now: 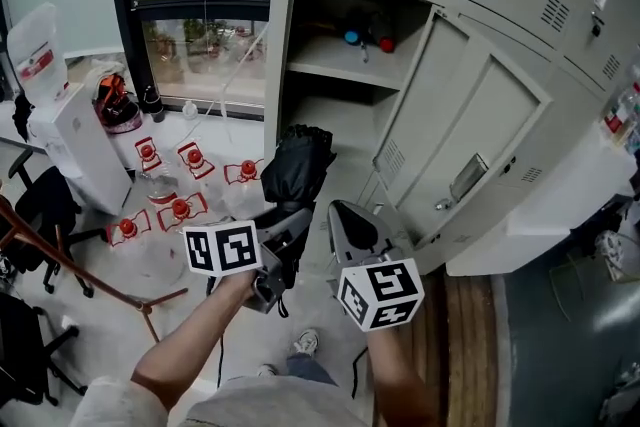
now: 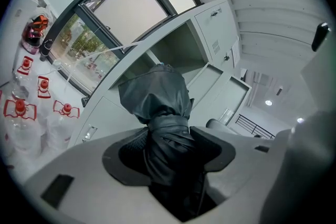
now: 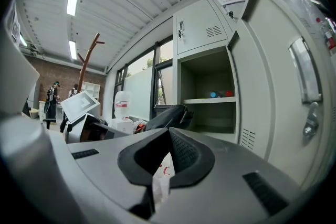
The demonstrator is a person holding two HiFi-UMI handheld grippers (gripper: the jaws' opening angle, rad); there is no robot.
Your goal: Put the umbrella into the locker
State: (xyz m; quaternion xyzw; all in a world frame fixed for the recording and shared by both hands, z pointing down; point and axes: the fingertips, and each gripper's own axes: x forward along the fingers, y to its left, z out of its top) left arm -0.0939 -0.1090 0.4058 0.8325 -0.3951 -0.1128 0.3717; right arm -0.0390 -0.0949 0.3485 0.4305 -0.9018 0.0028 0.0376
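A black folded umbrella (image 1: pixel 295 165) (image 2: pixel 157 105) points toward the open locker compartment (image 1: pixel 330 110), just in front of its mouth. My left gripper (image 1: pixel 288 220) (image 2: pixel 169 140) is shut on the umbrella's wrapped lower part, and the canopy bunches out beyond the jaws. To its right my right gripper (image 1: pixel 348 215) (image 3: pixel 168 136) has its pads touching at the tips with nothing between them. In the right gripper view the umbrella (image 3: pixel 168 117) shows to the left, ahead of the locker's shelf (image 3: pixel 210 100). The locker door (image 1: pixel 470 140) stands swung open to the right.
Small blue and red objects (image 1: pixel 365 40) sit on the locker's upper shelf. Several red-capped water bottles (image 1: pixel 180 207) lie on the floor at left, beside a white water dispenser (image 1: pixel 70 135). A wooden coat stand (image 1: pixel 70 260) and black chairs (image 1: pixel 40 205) are at far left.
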